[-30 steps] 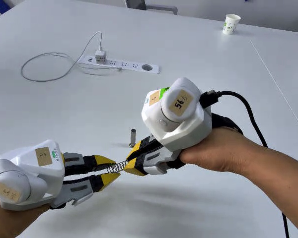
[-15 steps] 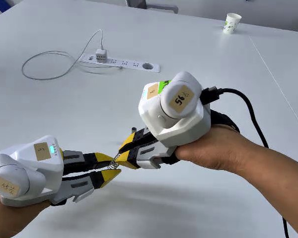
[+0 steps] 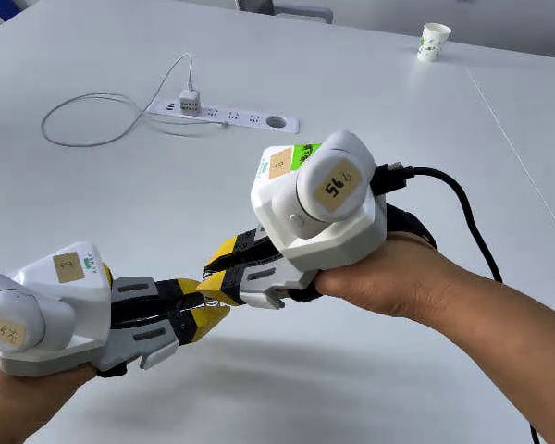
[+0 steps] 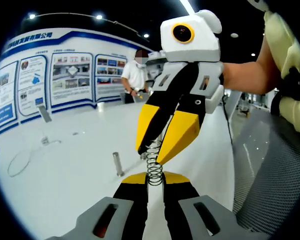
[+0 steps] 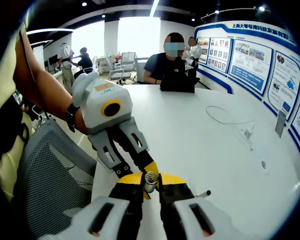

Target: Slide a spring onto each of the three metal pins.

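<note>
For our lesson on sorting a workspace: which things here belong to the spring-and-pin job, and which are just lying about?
Belongs to the job:
- spring, gripped at its ends by the left gripper and right gripper
- metal pin, standing upright on the table

Just lying about:
- power strip
- charger plugged into it
- paper cup

The head view is looking forward and down across the white counter (image 3: 370, 102) from close above, with the left gripper (image 3: 206, 310) at 8 o'clock and the right gripper (image 3: 213, 280) near centre. The two gripper views are facing each other at very short range, each looking along its own jaws, and they are sharing the spring (image 4: 154, 167) at 6 o'clock and the counter behind.
</note>
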Available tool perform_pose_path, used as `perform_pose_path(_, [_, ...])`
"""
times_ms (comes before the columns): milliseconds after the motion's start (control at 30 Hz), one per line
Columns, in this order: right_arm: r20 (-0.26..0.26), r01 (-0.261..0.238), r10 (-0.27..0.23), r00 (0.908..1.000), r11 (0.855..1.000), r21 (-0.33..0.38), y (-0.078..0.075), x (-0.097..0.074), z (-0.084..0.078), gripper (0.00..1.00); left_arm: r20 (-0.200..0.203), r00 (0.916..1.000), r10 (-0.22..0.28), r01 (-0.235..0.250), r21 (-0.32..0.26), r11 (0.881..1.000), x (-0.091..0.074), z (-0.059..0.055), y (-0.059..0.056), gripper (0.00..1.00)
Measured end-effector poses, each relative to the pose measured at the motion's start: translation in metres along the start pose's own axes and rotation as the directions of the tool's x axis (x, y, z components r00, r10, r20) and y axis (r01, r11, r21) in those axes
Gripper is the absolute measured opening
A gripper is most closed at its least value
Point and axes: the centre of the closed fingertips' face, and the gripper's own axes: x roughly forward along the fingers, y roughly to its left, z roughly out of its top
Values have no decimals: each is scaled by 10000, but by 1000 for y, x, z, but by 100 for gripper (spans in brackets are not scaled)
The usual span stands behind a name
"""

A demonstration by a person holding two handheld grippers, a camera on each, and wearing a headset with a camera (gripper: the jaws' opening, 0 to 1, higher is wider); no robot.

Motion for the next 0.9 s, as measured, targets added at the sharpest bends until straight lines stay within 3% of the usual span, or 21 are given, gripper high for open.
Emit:
perform_pose_path(267, [211, 108, -110, 9997, 9999, 102, -1, -2, 2, 14, 107, 9999, 3, -2, -149, 9999, 1, 2, -1, 10])
perform_pose_path(367, [317, 71, -78, 9995, 9997, 233, -1, -4, 2, 14, 299, 9995, 122, -108, -466, 9989, 0, 4, 2, 10])
perform_pose_path(733, [440, 136, -151, 9989, 9993, 362, -3, -1, 1, 12, 178, 9998, 89, -84, -255, 9996, 0, 3, 2, 10])
perform_pose_path(900, [577, 186, -210, 9981, 9990, 408, -5, -1, 3, 12, 320, 9993, 166, -153, -400, 9991, 0, 5, 6, 10])
